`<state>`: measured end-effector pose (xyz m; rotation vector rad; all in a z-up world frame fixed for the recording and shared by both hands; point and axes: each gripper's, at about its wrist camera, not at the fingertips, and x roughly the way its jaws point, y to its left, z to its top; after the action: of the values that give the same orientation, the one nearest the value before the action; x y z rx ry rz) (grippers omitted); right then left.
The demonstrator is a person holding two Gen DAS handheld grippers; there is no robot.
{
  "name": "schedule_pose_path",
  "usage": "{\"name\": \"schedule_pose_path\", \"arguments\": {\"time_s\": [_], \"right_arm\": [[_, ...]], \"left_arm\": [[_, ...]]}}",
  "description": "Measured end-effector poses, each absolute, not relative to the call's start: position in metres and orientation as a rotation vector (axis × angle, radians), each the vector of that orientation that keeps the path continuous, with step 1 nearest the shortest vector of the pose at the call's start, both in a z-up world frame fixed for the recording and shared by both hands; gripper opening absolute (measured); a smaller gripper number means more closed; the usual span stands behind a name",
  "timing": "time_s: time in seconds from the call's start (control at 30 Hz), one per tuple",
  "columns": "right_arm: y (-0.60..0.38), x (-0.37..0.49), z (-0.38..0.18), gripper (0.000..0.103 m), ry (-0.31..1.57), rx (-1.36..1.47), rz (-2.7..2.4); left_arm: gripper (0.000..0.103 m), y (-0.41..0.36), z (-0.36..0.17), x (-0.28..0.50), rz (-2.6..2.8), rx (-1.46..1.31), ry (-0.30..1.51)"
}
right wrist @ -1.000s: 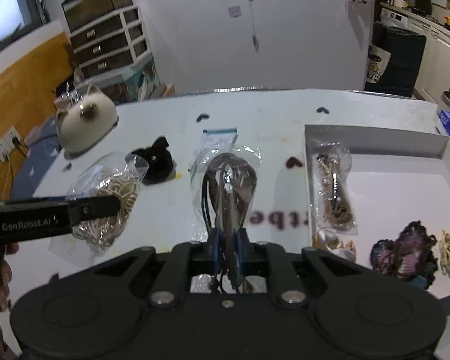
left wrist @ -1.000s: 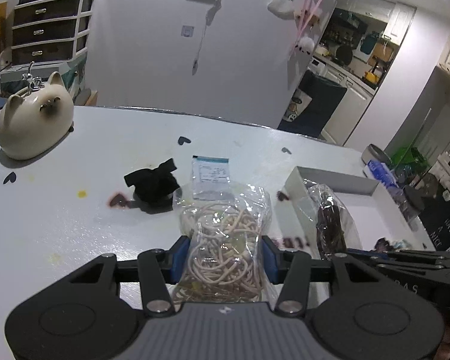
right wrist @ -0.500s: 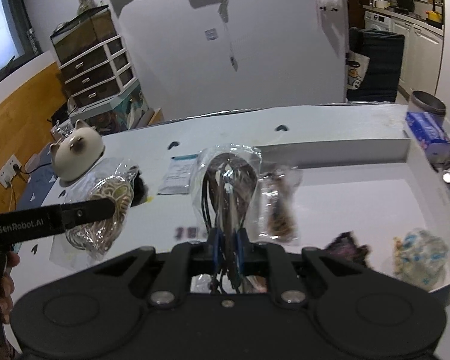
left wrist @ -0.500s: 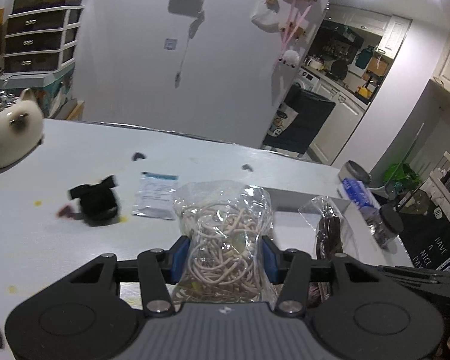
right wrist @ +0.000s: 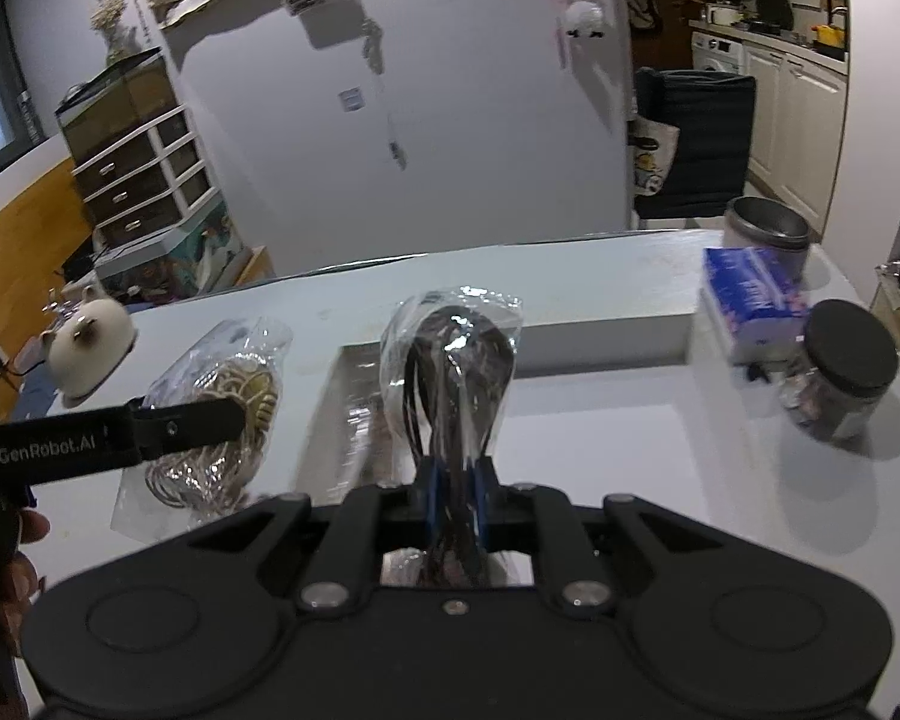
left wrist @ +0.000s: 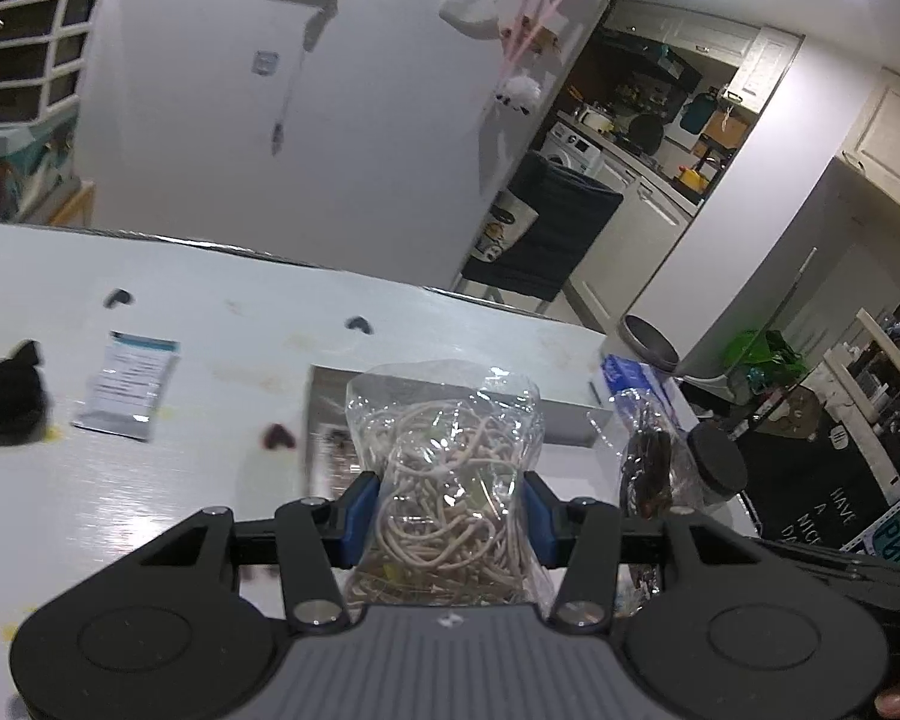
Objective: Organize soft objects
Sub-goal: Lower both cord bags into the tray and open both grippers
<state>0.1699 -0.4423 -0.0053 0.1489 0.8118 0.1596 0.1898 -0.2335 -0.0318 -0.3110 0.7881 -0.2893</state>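
Observation:
My left gripper is shut on a clear bag of beige cords and holds it above the table, near the white box. The bag also shows in the right wrist view. My right gripper is shut on a clear bag of dark cords, held over the white box. That dark bag shows in the left wrist view. A black soft item lies on the table at the left.
A small paper packet lies on the white table. A blue tissue pack, a dark-lidded jar and a metal tin stand right of the box. A cat-shaped ceramic pot stands far left.
Both grippers have moved right with their bags, from over the table's middle to over the white box. The black item and the cat pot have slid leftward in view.

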Motion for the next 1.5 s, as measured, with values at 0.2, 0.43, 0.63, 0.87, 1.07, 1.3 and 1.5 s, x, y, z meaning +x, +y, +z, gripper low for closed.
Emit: {"name": "schedule_pose_path", "arguments": {"time_s": [0.2,0.43,0.63,0.87,1.07,1.3,1.5], "right_arm": [[-0.488,0.186,-0.011,0.013,0.805,0.154,0.126],[-0.525,0.211,-0.027,0.013,0.829,0.129,0.1],[-0.55,0.231,-0.047,0.013,0.874,0.114,0.093],[-0.56,0.256,-0.072,0.013,0.929,0.089,0.107],[-0.563,0.275,-0.089,0.013,0.966,0.07,0.13],[-0.564,0.292,-0.102,0.023,0.991,0.09,0.113],[-0.567,0.289,-0.095,0.039,0.963,0.111,0.094]], "left_arm": [[0.051,-0.266,-0.047,0.218,-0.299,-0.336,0.831],[0.051,-0.294,-0.081,0.247,-0.29,-0.358,0.918],[0.051,-0.307,-0.11,0.271,-0.258,-0.355,0.969],[0.051,-0.314,-0.133,0.293,-0.217,-0.324,1.006],[0.051,-0.313,-0.141,0.304,-0.184,-0.302,1.001],[0.067,-0.314,-0.139,0.309,-0.162,-0.264,0.988],[0.083,-0.315,-0.124,0.3,-0.197,-0.269,0.952]]}}
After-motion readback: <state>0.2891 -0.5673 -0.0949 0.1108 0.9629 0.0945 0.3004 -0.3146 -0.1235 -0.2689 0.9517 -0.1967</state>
